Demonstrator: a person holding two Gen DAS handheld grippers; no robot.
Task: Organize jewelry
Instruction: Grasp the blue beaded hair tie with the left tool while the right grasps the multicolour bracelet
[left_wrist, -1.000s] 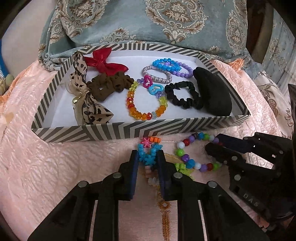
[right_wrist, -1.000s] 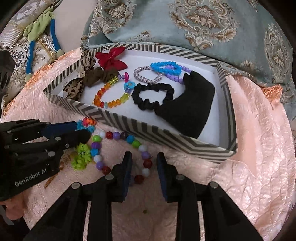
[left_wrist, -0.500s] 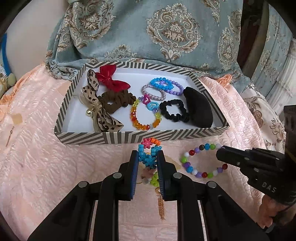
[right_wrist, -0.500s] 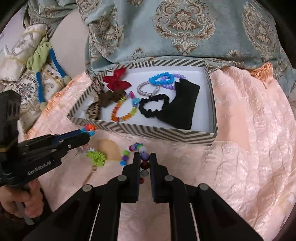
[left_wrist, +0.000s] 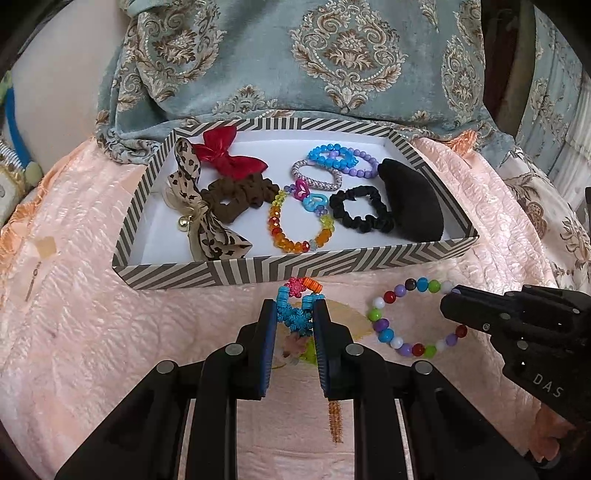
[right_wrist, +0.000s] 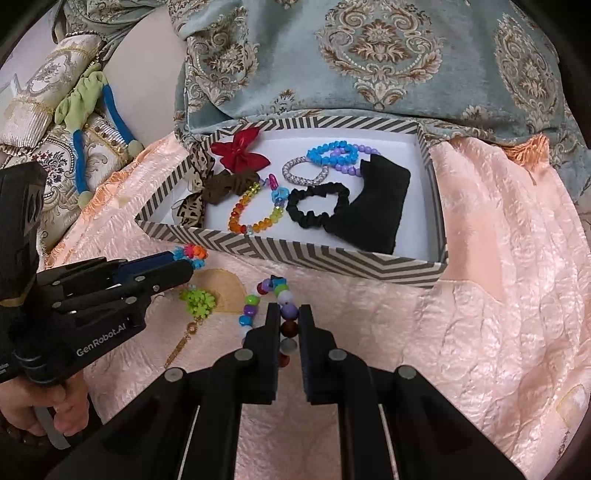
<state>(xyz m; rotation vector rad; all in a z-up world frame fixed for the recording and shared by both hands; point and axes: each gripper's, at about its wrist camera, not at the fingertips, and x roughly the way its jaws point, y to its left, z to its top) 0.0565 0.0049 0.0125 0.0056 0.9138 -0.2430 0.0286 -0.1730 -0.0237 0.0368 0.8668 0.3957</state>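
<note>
My left gripper (left_wrist: 295, 308) is shut on a flower-bead bracelet (left_wrist: 295, 317) of blue, pink and orange pieces, just in front of the striped box (left_wrist: 258, 271). Its green part (right_wrist: 197, 301) hangs below the left gripper (right_wrist: 181, 266). My right gripper (right_wrist: 289, 314) is shut on a bracelet of round multicoloured beads (right_wrist: 288, 312). In the left wrist view that bead bracelet (left_wrist: 386, 334) hangs as a loop from the right gripper (left_wrist: 452, 299). The striped box (right_wrist: 332, 258) holds several bracelets, scrunchies and bows.
Inside the box lie a red bow (left_wrist: 225, 157), a leopard bow (left_wrist: 199, 214), a brown scrunchie (left_wrist: 240, 195), an orange bead bracelet (left_wrist: 291, 243), a black scrunchie (left_wrist: 360, 210) and a black pad (left_wrist: 412, 203). A gold earring (right_wrist: 183, 339) lies on the pink quilt (right_wrist: 498, 295). A patterned blue cushion (left_wrist: 332, 66) stands behind.
The right gripper has closed on the round-bead bracelet and raised it off the quilt. Both grippers have drawn back and up from the box, the left still holding its flower bracelet.
</note>
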